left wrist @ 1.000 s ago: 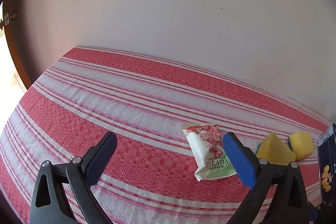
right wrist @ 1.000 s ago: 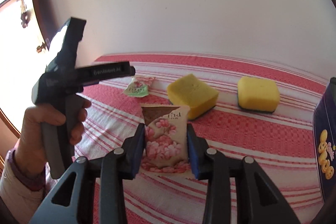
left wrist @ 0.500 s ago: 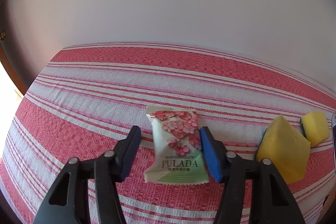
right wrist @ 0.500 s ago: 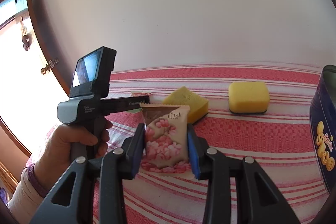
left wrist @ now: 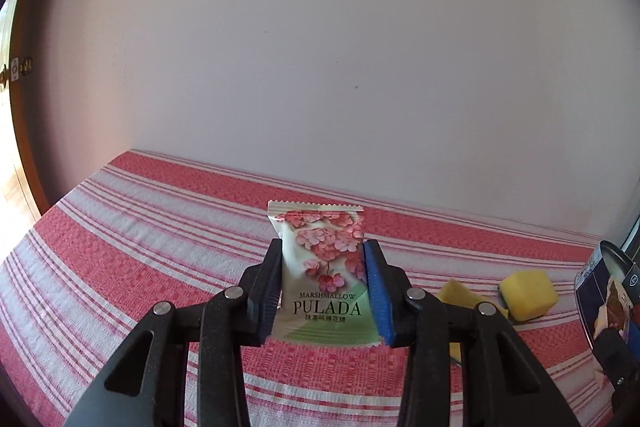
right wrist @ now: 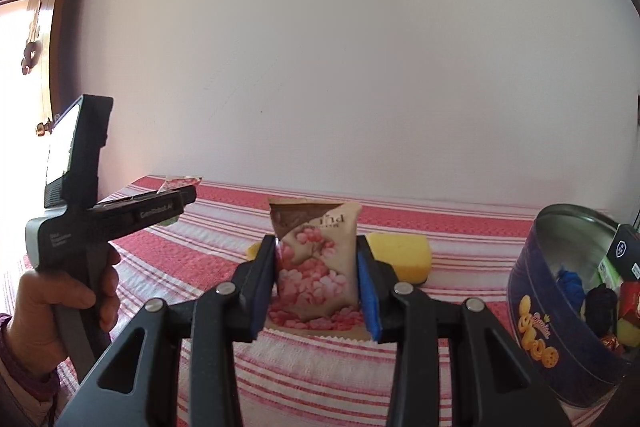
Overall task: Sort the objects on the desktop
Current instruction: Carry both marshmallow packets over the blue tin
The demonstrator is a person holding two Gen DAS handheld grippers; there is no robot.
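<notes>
My left gripper is shut on a green and white marshmallow packet with pink flowers, held upright above the red striped tablecloth. My right gripper is shut on a brown marshmallow packet with pink flowers, also lifted off the cloth. The left gripper shows at the left of the right wrist view, with the top of its packet above the fingers. A dark blue round tin stands open at the right, with several small items inside.
Two yellow sponges lie on the cloth: one at the right and a nearer one partly behind my left gripper. In the right wrist view one sponge lies just behind the held packet. A white wall backs the table.
My left gripper closed on the green packet and lifted it off the cloth. My right gripper, still holding the brown packet, swung right, so the tin's open top came into view.
</notes>
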